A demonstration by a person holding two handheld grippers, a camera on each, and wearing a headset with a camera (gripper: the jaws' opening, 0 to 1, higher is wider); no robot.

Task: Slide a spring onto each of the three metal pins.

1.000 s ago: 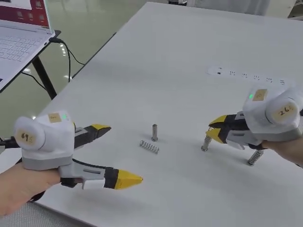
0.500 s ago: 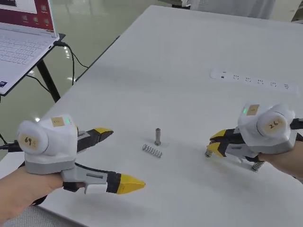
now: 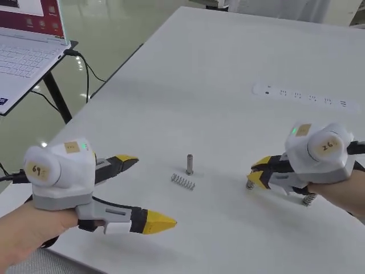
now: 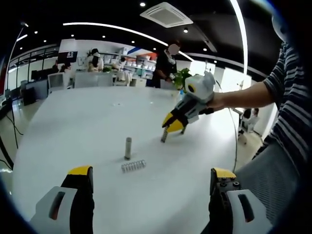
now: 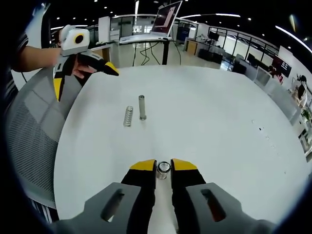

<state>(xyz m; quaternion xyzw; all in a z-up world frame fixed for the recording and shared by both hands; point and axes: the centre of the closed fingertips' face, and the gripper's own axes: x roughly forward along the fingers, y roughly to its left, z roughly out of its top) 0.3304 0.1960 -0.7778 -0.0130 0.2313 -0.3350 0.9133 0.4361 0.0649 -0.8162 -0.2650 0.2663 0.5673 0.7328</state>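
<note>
Head view: white table [image 3: 228,68]. Left gripper [image 3: 145,191] at lower left, held in a hand, jaws spread wide, nothing between them. Bare pin [image 3: 189,164] stands upright mid-table, and a loose spring [image 3: 182,181] lies flat just beside it on the near side, apart from it. Right gripper [image 3: 261,172] at right, jaws drawn almost together over the top of a pin with a spring [image 3: 250,184]. Second pin with a spring [image 3: 308,198] pokes out from under the right gripper's body, mostly hidden. Power strip [image 3: 299,95] lies farther back, laptop [image 3: 23,40] on a stand at top left.

Left gripper view: left gripper [image 4: 151,171] has its two yellow tips far apart and holds nothing. Bare pin [image 4: 127,148] is upright ahead, loose spring [image 4: 133,165] lying in front of it. Right gripper [image 4: 172,123] is beyond, tips down on the pin with a spring [image 4: 164,136].

Right gripper view: right gripper [image 5: 164,166] has narrow-set jaws, yellow tips on either side of the pin with a spring [image 5: 164,168], whose round top sits between them and looks gripped. Bare pin [image 5: 142,107] and loose spring [image 5: 128,116] are side by side farther out. Left gripper [image 5: 84,78] is at upper left, wide open.
</note>
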